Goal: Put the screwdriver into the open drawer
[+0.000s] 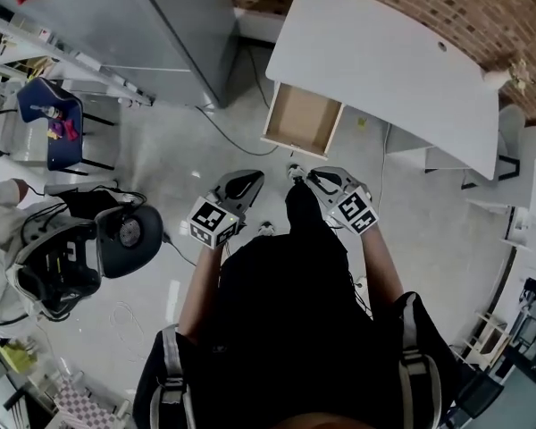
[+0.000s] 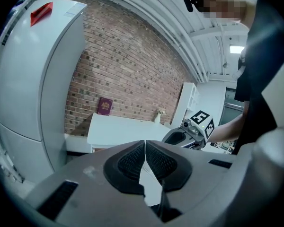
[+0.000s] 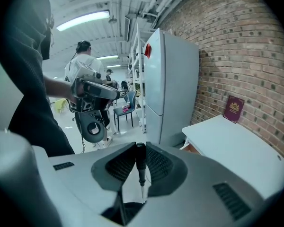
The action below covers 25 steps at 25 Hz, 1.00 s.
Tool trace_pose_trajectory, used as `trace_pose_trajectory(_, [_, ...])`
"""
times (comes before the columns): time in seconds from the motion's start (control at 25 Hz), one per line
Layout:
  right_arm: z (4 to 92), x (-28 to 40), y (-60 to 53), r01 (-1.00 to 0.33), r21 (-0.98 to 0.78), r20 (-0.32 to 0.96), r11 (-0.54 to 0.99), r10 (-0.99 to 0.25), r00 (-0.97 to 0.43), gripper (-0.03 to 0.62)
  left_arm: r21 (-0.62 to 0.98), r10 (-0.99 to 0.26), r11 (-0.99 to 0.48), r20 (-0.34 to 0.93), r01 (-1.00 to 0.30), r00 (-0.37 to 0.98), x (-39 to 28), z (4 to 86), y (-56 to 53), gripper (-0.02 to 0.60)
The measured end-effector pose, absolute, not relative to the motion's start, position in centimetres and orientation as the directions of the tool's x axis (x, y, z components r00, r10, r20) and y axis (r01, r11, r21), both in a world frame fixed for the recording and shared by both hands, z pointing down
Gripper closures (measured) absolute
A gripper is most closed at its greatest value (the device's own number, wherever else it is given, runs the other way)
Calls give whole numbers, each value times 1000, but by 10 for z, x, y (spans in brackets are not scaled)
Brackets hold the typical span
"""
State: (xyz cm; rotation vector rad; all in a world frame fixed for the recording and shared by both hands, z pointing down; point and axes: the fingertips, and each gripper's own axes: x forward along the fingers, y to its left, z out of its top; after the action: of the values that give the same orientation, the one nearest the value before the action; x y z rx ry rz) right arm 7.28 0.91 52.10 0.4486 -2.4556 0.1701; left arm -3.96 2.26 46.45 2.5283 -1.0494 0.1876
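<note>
A slim black screwdriver [image 3: 140,167] is pinched between the pads of my right gripper [image 3: 140,148], handle up at the fingertips and metal shaft running back toward the camera. The right gripper [image 1: 305,178] hangs in front of my body, a short way short of the open drawer [image 1: 302,119], a shallow brown box pulled out from under the white desk [image 1: 384,61]. In the right gripper view only the drawer's corner [image 3: 191,148] shows. My left gripper [image 2: 145,144] is shut with nothing in it and is held beside the right one [image 1: 247,181].
A tall grey fridge [image 1: 152,25] stands left of the desk against the brick wall. A maroon book [image 3: 234,109] leans at the desk's back. A blue chair [image 1: 54,119], headset gear [image 1: 80,248] and cables on the floor lie to my left.
</note>
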Motion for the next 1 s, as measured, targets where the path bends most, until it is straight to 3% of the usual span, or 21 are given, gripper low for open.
trace_pose_trajectory(1.0, [631, 86, -96, -258, -136, 700, 956, -91, -708, 474, 407, -628, -550, 374, -729, 683, -17, 537, -50, 565])
